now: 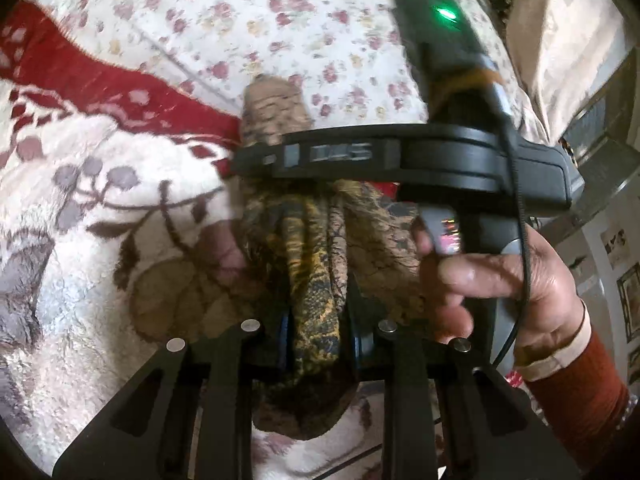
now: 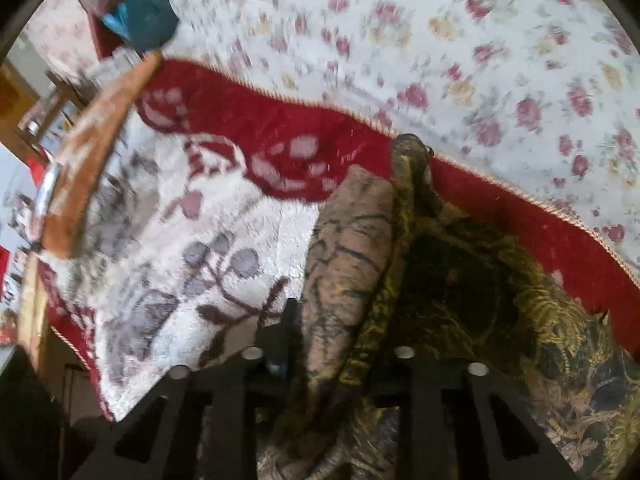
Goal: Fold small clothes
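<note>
A small brown and gold patterned garment point(image 1: 316, 264) hangs bunched between my left gripper's point(image 1: 316, 344) fingers, which are shut on it above the blanket. In the left wrist view the right gripper's black body point(image 1: 400, 156) crosses in front, held by a hand point(image 1: 500, 280). In the right wrist view the same garment point(image 2: 344, 264) runs up from my right gripper point(image 2: 328, 360), which is shut on a fold of it; the rest spreads to the right point(image 2: 520, 320).
A fluffy white blanket with a red floral border point(image 2: 256, 140) covers the bed, over a white sheet with pink flowers point(image 1: 248, 20). A wooden bed frame point(image 2: 92, 152) and room clutter lie at the left edge.
</note>
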Demonstrator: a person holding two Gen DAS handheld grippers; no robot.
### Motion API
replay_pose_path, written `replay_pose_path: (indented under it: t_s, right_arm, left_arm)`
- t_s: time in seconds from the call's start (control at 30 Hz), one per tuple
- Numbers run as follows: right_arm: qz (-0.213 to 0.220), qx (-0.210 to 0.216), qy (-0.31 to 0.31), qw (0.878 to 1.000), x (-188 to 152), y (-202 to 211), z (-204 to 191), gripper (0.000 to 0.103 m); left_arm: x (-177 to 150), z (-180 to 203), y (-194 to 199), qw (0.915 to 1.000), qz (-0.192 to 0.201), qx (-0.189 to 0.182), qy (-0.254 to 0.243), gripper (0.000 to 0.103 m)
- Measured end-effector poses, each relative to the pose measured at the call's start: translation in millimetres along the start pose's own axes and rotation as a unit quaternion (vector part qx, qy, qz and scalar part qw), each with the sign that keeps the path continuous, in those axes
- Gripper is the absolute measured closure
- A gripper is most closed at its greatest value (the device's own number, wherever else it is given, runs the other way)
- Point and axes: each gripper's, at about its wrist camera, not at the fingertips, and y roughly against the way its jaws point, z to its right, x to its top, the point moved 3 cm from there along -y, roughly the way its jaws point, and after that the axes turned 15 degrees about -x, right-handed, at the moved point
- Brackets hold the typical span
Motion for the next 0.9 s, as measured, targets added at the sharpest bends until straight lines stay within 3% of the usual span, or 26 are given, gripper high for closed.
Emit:
replay_pose_path:
  t_s: [0.3, 0.5, 0.67, 0.8, 0.9]
  right_arm:
    - [0.077, 0.051, -0.07, 0.993, -21, 110, 92, 0.085]
    - [0.092, 0.03, -0.11, 0.989, -63, 150, 168, 0.085]
    - [0.079, 0.005, -0.151, 0.985, -99, 150, 230, 0.085]
    - [0.024, -0.052, -0.194, 0.979, -125, 107, 276, 0.085]
    - [-0.017, -0.03, -0.256, 0.966, -147, 81, 297, 0.083]
  left_arm:
    - [19, 105, -35, 0.9929, -0.046, -0.048, -0.099, 0.082]
    - [18, 167, -94, 0.9815, -0.102, -0.077, -0.143, 0.081]
    - [2, 193, -157, 0.9744, -0.152, -0.101, -0.131, 0.081]
    - [-16, 188, -204, 0.9695, -0.199, -0.099, -0.103, 0.082]
    - [-21, 186, -204, 0.9684, -0.218, -0.091, -0.08, 0.081]
